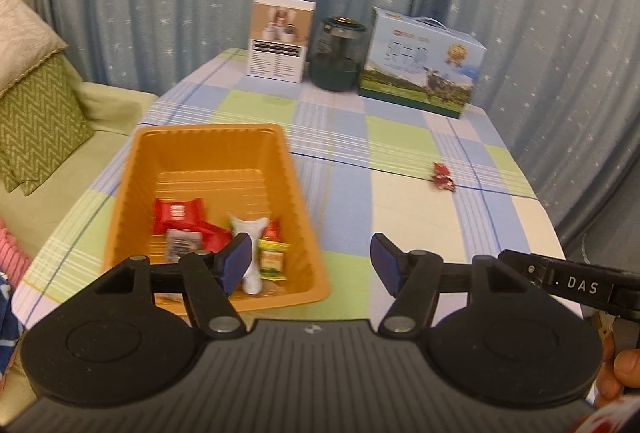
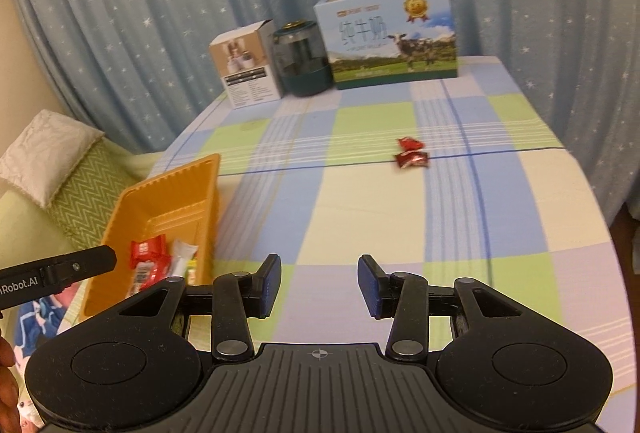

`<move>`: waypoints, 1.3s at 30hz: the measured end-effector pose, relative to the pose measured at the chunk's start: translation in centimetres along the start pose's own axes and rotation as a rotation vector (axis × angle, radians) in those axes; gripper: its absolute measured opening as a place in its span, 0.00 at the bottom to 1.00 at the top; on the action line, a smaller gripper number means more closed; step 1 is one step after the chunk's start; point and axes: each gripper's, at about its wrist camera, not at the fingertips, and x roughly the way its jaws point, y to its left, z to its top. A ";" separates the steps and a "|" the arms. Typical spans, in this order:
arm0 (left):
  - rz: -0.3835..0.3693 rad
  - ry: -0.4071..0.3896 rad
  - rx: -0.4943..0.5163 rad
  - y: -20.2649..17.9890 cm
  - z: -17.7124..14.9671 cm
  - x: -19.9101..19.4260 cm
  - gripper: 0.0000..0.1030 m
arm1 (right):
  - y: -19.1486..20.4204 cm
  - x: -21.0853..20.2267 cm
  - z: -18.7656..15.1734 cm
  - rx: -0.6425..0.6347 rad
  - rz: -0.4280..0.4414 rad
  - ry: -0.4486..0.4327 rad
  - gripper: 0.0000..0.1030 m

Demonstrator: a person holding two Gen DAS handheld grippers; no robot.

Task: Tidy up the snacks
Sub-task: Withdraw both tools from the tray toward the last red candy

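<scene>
Item: orange rectangular plastic bin (image 1: 208,153), at the left edge of the table with the blue, green and white checked cloth (image 1: 400,201). Contents: red foil snack packets (image 1: 178,215), a white bone-shaped wrapped piece (image 1: 250,233), a small yellow-green packet (image 1: 272,259), and others too blurred to sort.

Item: two small red wrapped candies (image 2: 412,153), loose on the cloth, touching or nearly so, well apart from the bin and near the table's right side. Judged the last snacks to collect.

Item: left gripper (image 1: 310,265), jaws apart, nothing between the blue pads, above the bin's near right corner.

Item: right gripper (image 2: 319,285), jaws apart and empty, aimed up the table toward the candies.

Handling note: the right gripper is better placed for the reach. Approach low, straddle one candy across its narrow body rather than its twisted ends, and close firmly; foil is slippery. Take one at a time.

Background: white carton (image 2: 248,73), dark green lidded jar (image 2: 302,61), blue milk carton with handle (image 2: 386,37); leave these.
</scene>
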 end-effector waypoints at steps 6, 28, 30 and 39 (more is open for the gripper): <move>-0.036 0.017 0.035 -2.9 0.0 1.2 0.67 | -1.9 -0.9 0.0 0.005 -0.040 -0.015 0.44; -0.086 -0.007 0.105 -7.3 1.2 2.8 0.82 | -5.7 -2.9 1.3 0.036 -0.121 -0.064 0.57; -0.095 -0.009 0.109 -7.5 1.5 3.2 0.82 | -6.0 -2.6 1.6 0.030 -0.119 -0.066 0.57; -0.138 0.017 0.164 -10.0 2.3 8.4 0.82 | -9.1 0.8 3.4 -0.010 -0.098 -0.067 0.57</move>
